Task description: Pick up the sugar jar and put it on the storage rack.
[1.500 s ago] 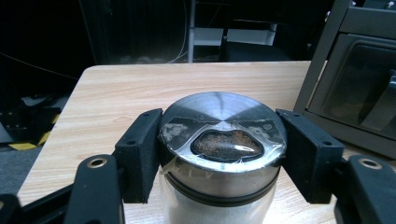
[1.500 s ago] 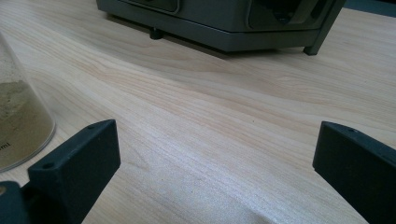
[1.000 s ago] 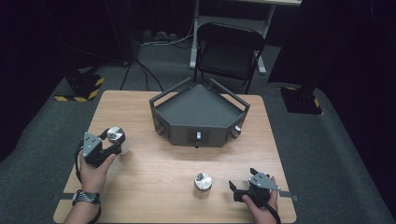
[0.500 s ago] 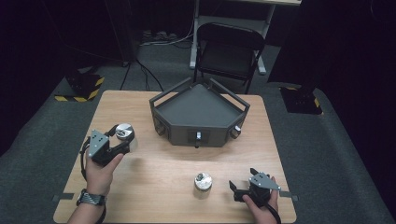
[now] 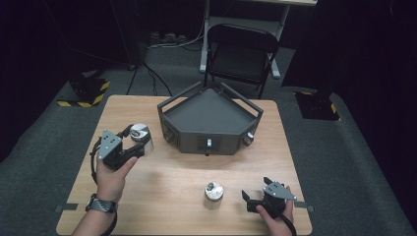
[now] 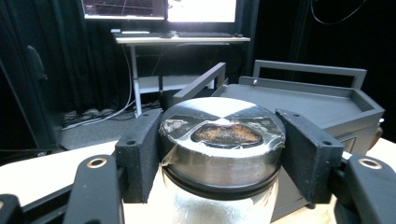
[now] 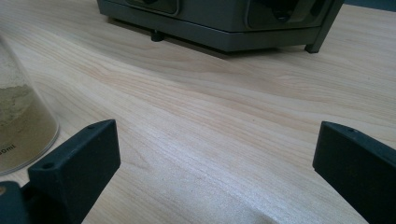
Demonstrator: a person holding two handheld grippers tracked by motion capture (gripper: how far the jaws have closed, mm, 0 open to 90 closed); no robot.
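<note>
A glass jar (image 5: 140,132) with a silver lid is lifted off the left side of the wooden table (image 5: 162,196), my left gripper (image 5: 134,145) shut on it. In the left gripper view both black pads press the jar (image 6: 223,163) just below its lid, and the dark grey five-sided tray (image 6: 303,100) lies right behind it. A second jar (image 5: 213,191) with brownish powder stands near the table's front edge. My right gripper (image 5: 249,200) rests on the table just right of that jar, open, nothing between its jaws. In the right gripper view (image 7: 215,158) that jar (image 7: 18,126) sits at the left edge.
The grey tray (image 5: 209,120) with raised rails sits at the table's back middle, and its underside and feet (image 7: 219,18) lie ahead of the right gripper. A folding chair (image 5: 241,54) stands behind the table. Monitors and a desk (image 6: 177,37) are farther back.
My left gripper has carried the jar upward and to the right, closer to the grey tray. The right gripper and the second jar have stayed put.
</note>
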